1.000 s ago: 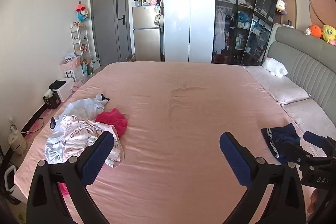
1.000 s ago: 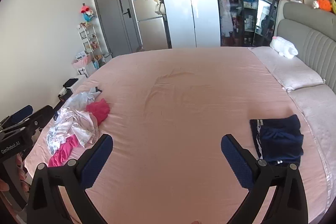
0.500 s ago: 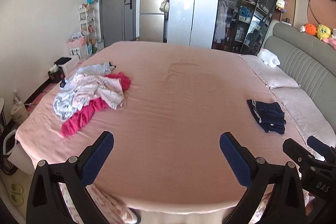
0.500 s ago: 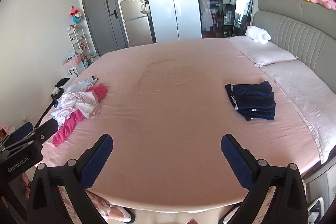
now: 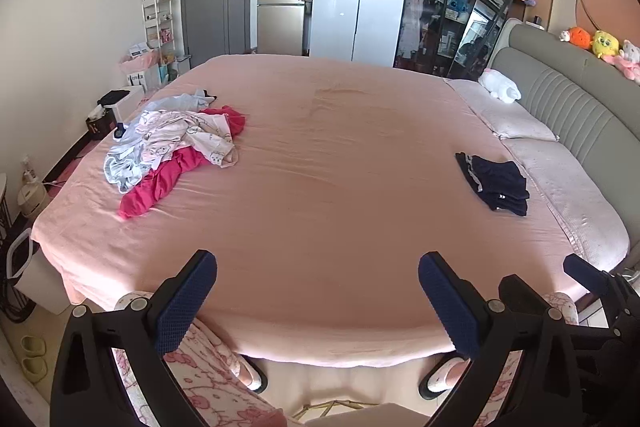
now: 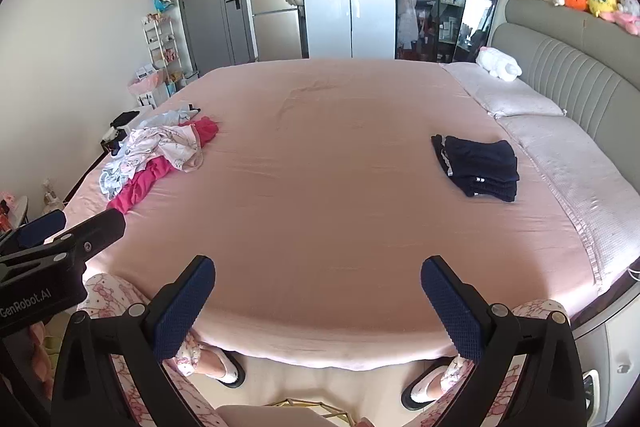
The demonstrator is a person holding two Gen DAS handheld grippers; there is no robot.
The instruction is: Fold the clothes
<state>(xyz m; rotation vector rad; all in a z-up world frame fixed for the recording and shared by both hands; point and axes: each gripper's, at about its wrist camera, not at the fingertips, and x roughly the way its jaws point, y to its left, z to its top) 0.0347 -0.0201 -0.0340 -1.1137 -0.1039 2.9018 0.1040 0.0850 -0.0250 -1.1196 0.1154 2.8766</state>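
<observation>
Left wrist view: one garment folded, heap left to do

Folded navy garment (image 5: 495, 183) set by the pillows on the bed (image 5: 328, 187); unfolded heap of clothes (image 5: 172, 143) lying at the far-left edge, untouched; left claw (image 5: 318, 301) and right claw (image 6: 318, 301) both spread apart, empty, hanging above the near edge.

Bed: big, with a pink sheet (image 5: 320, 167)
Left side: messy pile of clothes (image 5: 172, 147)
Right side: folded dark clothes (image 5: 496, 183)
By the headboard: pillows (image 5: 516, 119), white soft toy (image 5: 500, 89)
</observation>
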